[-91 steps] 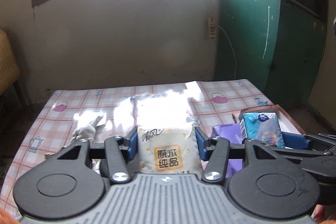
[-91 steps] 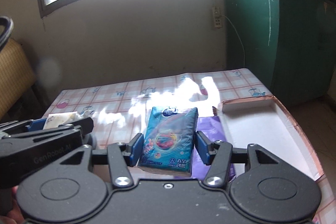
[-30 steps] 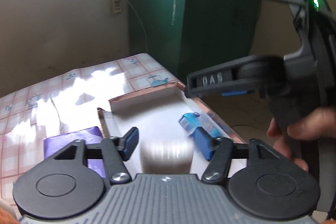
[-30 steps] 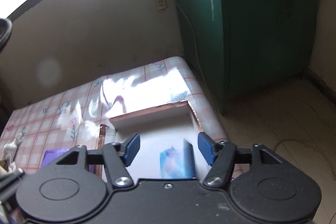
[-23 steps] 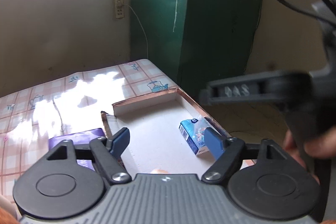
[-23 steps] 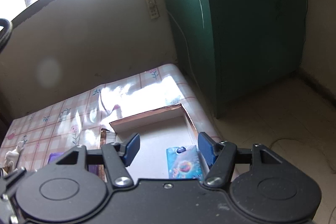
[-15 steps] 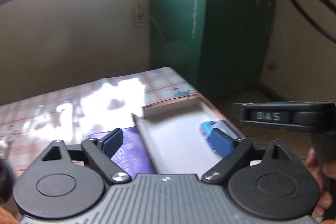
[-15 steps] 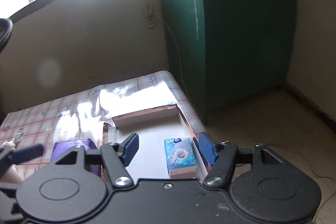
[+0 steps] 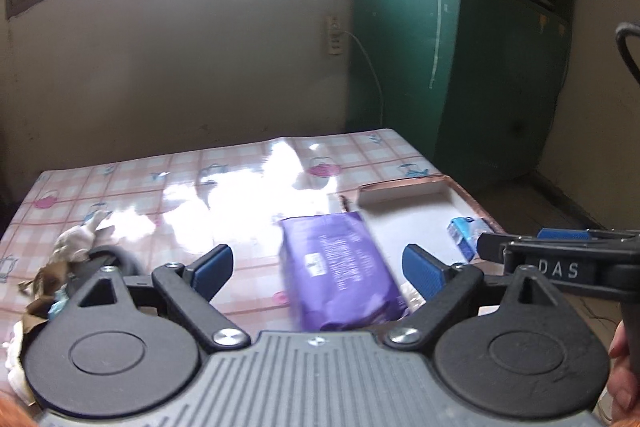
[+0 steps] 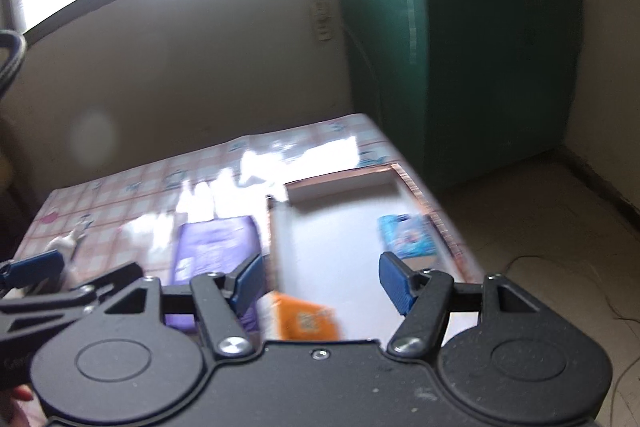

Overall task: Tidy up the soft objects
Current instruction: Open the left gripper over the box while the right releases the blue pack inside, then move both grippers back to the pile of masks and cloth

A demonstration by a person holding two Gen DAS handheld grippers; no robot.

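In the left wrist view, the left gripper [image 9: 318, 269] hung above the pink checked tablecloth [image 9: 160, 183] with its blue pads [image 9: 212, 263] spread wide; its jaws had just been opening, and nothing was pressed between them. Under the gap, nearer the right pad, a purple soft pack [image 9: 340, 267] lay flat on the cloth, just beside the left wall of a shallow cardboard box [image 9: 404, 187] with a copper-coloured rim. Inside the box, against its right wall, lay a blue tissue pack [image 9: 464, 233]. At the far left of the table sat a crumpled white cloth [image 9: 76, 241] and some brown scraps. The right gripper [image 9: 560, 257] reached in from the right edge, seen side-on, with fingers of a hand [image 9: 620, 379] below it. A green cabinet [image 9: 460, 47] stood behind the table.

In the right wrist view, which was blurred, the right gripper [image 10: 322, 277] stood with its jaws apart over the box [image 10: 340, 183], nothing gripped. The blue tissue pack [image 10: 408, 237] rested by the right wall of the box, ahead of the right pad. A white pack with an orange label [image 10: 306, 319] lay in the near part of the box, below the gap between the pads. The purple soft pack [image 10: 216, 243] lay on the tablecloth [image 10: 120, 195] outside the box's left wall. The left gripper [image 10: 48, 279] showed at the lower left edge.
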